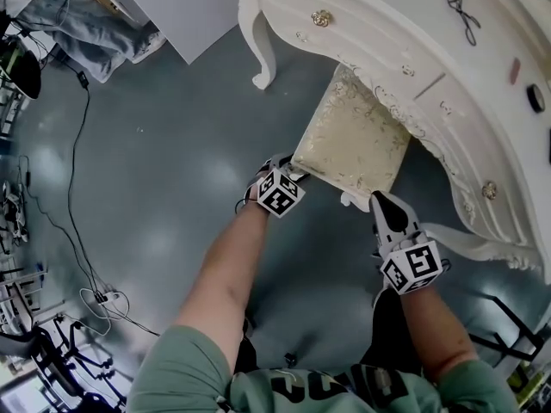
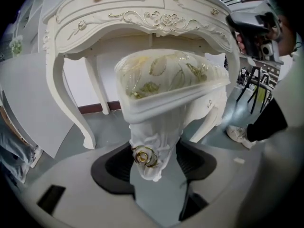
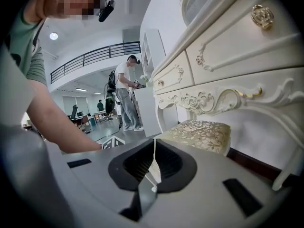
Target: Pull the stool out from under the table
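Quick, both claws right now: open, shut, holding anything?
Left claw: closing round the stool's leg, no firm grip on it visible yet.
Right claw: shut, nothing between its jaws.

1. The stool [image 1: 353, 140] has a cream cushion with a pale gold leaf pattern, and its frame is ivory white.
2. A gold rose [image 2: 144, 156] decorates the stool's white leg.
3. The table [image 1: 379, 7], at 1 o'clock in the head view, is ivory white with carved scrolls and gold knobs [image 1: 321, 17].
4. The floor [image 1: 164, 170], at 9 o'clock, is glossy blue-grey.
5. The person's shirt [image 1: 198, 368], at 6 o'clock, is muted green.
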The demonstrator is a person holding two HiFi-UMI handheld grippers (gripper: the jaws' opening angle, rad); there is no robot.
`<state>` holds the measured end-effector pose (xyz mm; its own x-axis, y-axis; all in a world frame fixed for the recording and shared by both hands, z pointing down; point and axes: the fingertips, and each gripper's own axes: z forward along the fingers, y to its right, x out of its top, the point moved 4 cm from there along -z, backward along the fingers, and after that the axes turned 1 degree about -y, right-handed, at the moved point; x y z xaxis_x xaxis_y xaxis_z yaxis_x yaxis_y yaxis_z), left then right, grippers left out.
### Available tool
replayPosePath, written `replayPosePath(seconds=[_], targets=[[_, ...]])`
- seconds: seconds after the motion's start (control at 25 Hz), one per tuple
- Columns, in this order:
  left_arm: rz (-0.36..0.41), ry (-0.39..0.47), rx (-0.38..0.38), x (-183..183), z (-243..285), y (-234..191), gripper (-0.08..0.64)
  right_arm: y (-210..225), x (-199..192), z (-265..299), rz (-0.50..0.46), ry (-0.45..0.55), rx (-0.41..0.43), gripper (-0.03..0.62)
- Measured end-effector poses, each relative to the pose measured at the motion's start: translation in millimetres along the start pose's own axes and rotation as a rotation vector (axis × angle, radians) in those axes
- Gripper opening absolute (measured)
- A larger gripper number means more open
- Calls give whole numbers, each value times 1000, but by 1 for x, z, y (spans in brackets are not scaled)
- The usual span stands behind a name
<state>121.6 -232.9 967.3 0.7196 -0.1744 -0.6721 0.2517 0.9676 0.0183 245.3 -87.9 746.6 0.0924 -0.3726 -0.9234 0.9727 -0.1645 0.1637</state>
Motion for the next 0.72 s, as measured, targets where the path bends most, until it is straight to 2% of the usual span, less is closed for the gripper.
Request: replayPosePath(seconds=[0.52,0.72], targets=[[27,-49,-34,-79,-72,-7,279,-61,4,4,-1,-13,-29,-5],[51,-60,-46,-108,-100,-7,260,-92,2,9,-9,-14,-16,-5]])
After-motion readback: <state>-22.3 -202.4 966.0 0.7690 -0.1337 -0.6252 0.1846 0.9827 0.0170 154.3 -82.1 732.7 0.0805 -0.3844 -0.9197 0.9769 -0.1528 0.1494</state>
